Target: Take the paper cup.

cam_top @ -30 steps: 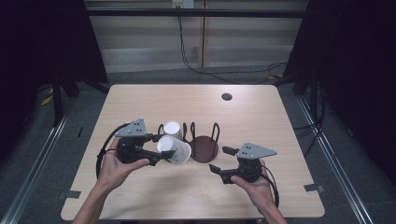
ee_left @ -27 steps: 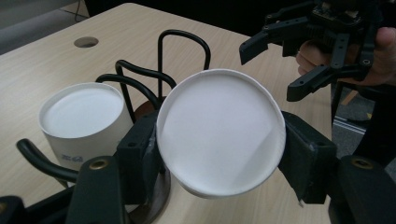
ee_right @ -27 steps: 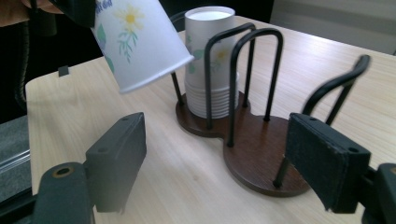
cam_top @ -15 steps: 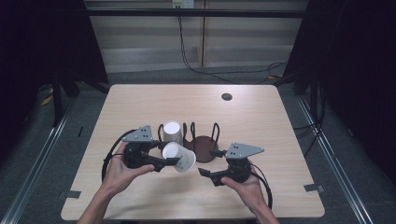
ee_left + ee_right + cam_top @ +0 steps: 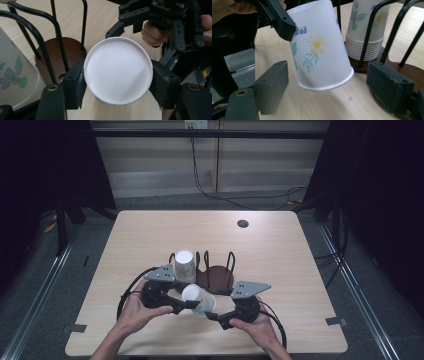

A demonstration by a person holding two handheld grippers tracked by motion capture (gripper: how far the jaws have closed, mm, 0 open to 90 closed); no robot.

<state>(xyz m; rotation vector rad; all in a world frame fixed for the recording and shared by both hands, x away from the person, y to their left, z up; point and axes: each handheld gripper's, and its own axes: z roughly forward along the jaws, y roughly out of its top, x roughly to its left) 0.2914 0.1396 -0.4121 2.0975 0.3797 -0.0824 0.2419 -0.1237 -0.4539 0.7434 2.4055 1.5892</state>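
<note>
Both grippers lower, left gripper point(image 5: 192, 304) clamping upturned floral paper cup point(image 5: 198, 298)

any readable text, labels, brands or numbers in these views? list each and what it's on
None can be read.
The held paper cup carries flower prints and a small blue mark near its base, too blurred to tell whether it is lettering.
The cup stack in the rack shows flowers, no words.
The left tool and right tool carry no visible labels.
</note>
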